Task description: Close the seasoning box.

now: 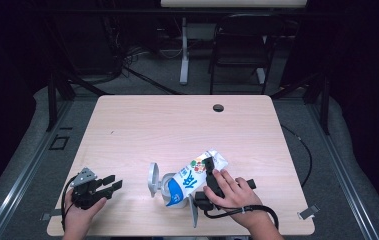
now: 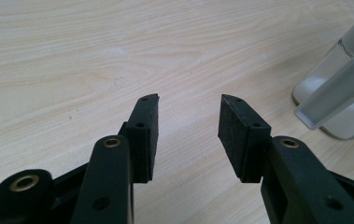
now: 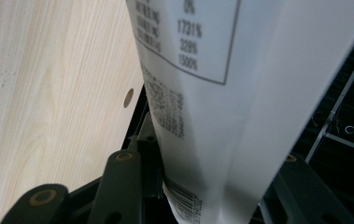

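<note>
White carton (image 1: 195, 178) clamped in your right gripper (image 1: 208, 181), tipped over the clear container (image 1: 169, 189).
Your left gripper (image 1: 108, 184) rests near the table's (image 1: 177, 125) front edge, jaws apart around nothing; farther right, the carton's mouth sits at the container's rim.

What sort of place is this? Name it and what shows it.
Probably a lab or recording workroom: a bare wooden table on a dark floor, loose cables behind it, a folding chair and metal rails alongside.

— Left side?
— The left gripper (image 1: 108, 184) rests low in the left hand (image 1: 84, 207), jaws standing apart with nothing between them.
— Right?
— The right hand (image 1: 231, 191) wraps the right gripper (image 1: 208, 165), jaws clamped.
</note>
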A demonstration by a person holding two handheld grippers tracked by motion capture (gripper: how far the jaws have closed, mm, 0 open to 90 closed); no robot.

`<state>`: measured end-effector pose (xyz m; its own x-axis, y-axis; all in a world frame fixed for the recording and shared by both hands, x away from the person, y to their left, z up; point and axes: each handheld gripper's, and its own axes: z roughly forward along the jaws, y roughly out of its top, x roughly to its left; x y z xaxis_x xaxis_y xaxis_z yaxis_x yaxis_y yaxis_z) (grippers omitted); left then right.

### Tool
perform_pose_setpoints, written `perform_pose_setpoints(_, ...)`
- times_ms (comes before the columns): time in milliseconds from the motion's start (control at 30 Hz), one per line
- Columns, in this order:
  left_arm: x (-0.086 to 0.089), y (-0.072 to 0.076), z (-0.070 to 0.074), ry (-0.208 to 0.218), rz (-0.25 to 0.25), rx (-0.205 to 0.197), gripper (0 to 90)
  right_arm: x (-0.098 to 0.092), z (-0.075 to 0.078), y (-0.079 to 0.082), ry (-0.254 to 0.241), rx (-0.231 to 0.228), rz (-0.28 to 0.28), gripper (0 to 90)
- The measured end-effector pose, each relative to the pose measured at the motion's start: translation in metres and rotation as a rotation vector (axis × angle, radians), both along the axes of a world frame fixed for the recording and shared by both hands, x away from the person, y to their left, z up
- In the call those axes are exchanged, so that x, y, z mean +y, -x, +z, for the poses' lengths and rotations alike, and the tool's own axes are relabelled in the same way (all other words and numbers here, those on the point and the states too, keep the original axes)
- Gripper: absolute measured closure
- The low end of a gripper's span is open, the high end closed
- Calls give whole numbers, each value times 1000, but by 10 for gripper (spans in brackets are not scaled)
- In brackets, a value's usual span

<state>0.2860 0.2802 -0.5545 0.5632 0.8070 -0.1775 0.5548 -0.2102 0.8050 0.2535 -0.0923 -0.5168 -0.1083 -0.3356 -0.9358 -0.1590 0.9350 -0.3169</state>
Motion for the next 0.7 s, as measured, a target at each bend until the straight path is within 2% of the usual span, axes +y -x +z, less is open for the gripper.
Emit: perform_pose_setpoints(700, 0, 0, 0, -3, 1, 1, 585, 0, 0, 0, -3, -2, 4, 638)
